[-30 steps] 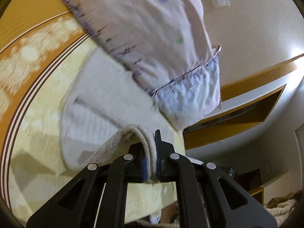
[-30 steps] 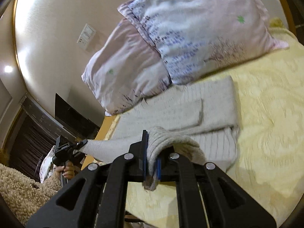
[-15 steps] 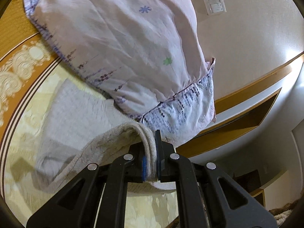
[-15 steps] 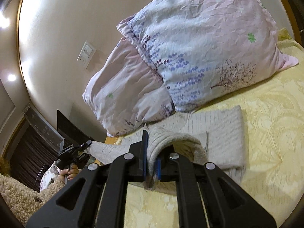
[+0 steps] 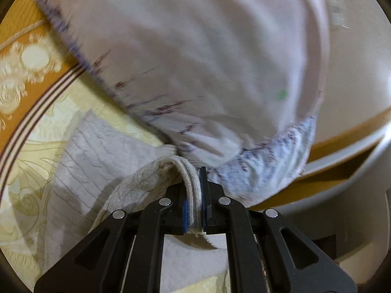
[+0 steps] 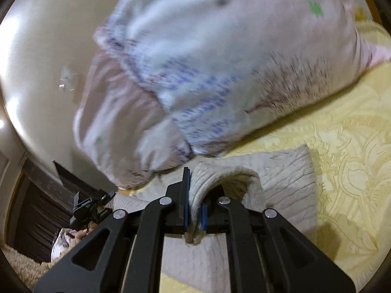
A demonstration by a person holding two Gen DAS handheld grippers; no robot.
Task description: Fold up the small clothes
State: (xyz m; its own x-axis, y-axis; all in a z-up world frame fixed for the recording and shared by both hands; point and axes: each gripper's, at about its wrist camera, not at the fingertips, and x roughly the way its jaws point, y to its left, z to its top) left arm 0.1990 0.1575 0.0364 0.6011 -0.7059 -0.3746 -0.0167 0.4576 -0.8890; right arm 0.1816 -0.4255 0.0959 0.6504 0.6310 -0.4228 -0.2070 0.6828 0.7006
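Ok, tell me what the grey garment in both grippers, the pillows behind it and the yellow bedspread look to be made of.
Grey ribbed garment: a soft knit, probably wool or cotton blend; ribbing shows, and it drapes thickly where the right gripper and left gripper pinch it.
Pink floral pillows: thin woven fabric, likely cotton; matte and creased, though blurred.
Yellow patterned bedspread: woven jacquard-like cloth with a slight sheen and raised scrollwork.

— How was the left gripper (image 5: 194, 195) held?
— Its jaws were clamped tight on a fold of the knit garment (image 5: 102, 161).
— And the right gripper (image 6: 195, 202)?
— Likewise closed on the same garment's edge.
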